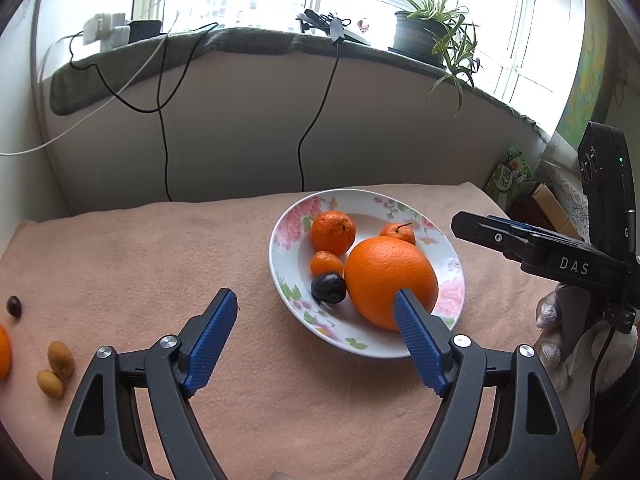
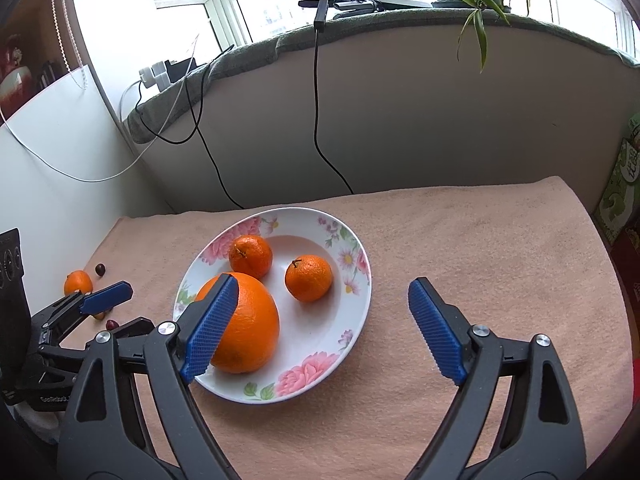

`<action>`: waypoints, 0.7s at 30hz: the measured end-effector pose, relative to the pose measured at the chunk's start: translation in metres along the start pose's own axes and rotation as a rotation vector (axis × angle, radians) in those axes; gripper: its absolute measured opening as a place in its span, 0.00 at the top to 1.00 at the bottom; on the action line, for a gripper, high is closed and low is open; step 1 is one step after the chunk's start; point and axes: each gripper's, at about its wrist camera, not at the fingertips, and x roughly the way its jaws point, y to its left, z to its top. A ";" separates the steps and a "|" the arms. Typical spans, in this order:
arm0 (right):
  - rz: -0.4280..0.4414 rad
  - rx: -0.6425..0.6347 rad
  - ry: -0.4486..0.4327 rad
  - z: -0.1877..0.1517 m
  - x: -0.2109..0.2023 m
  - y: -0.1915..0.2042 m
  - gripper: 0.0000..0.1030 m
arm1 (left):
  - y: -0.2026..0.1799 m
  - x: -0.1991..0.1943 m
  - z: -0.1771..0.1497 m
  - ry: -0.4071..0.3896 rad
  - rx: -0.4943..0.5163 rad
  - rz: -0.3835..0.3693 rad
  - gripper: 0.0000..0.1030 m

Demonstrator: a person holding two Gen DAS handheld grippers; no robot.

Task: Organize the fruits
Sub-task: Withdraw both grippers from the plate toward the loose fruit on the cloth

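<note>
A white floral plate (image 1: 450, 264) (image 2: 352, 312) on the peach cloth holds a large orange (image 1: 390, 280) (image 2: 250, 328), several small mandarins (image 1: 333, 232) (image 2: 308, 278) and a dark plum (image 1: 329, 288). My left gripper (image 1: 316, 312) is open and empty, just in front of the plate's near left rim. My right gripper (image 2: 323, 300) is open and empty above the plate's near side; it shows in the left wrist view (image 1: 520, 240). Loose on the cloth at the left lie two tan kumquats (image 1: 60, 358), a dark plum (image 1: 14, 306) and a mandarin (image 2: 78, 282).
A grey wall with hanging black cables (image 1: 306, 136) rises behind the table. A windowsill above holds a potted plant (image 1: 424, 32) and chargers (image 1: 106, 28). Green packaging (image 1: 510, 176) (image 2: 624, 184) and boxes stand at the table's right edge.
</note>
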 end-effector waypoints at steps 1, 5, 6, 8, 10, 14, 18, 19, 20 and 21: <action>0.001 0.000 -0.006 0.000 -0.001 0.000 0.13 | 0.000 -0.001 0.000 -0.002 0.002 0.001 0.22; -0.005 -0.011 -0.019 -0.001 -0.006 0.004 0.13 | -0.001 -0.006 0.000 -0.010 0.005 0.003 0.22; -0.008 -0.016 -0.022 -0.002 -0.007 0.006 0.13 | -0.001 -0.007 0.000 -0.013 0.006 0.003 0.22; -0.003 -0.023 -0.023 -0.003 -0.009 0.010 0.13 | -0.002 -0.010 0.000 -0.018 0.009 0.004 0.22; 0.003 -0.030 -0.027 -0.005 -0.011 0.014 0.13 | -0.003 -0.012 -0.001 -0.022 0.010 0.003 0.22; 0.000 -0.049 -0.029 -0.008 -0.014 0.023 0.13 | -0.002 -0.018 -0.002 -0.030 0.009 -0.001 0.22; 0.001 -0.055 -0.038 -0.009 -0.018 0.030 0.13 | 0.000 -0.025 -0.003 -0.042 0.006 -0.001 0.22; 0.002 -0.052 -0.043 -0.009 -0.019 0.031 0.13 | 0.001 -0.027 -0.004 -0.045 0.004 0.000 0.22; 0.005 -0.048 -0.048 -0.009 -0.020 0.031 0.13 | 0.002 -0.029 -0.005 -0.048 0.003 0.003 0.22; 0.008 -0.045 -0.050 -0.009 -0.021 0.032 0.13 | 0.003 -0.031 -0.005 -0.051 0.001 0.004 0.22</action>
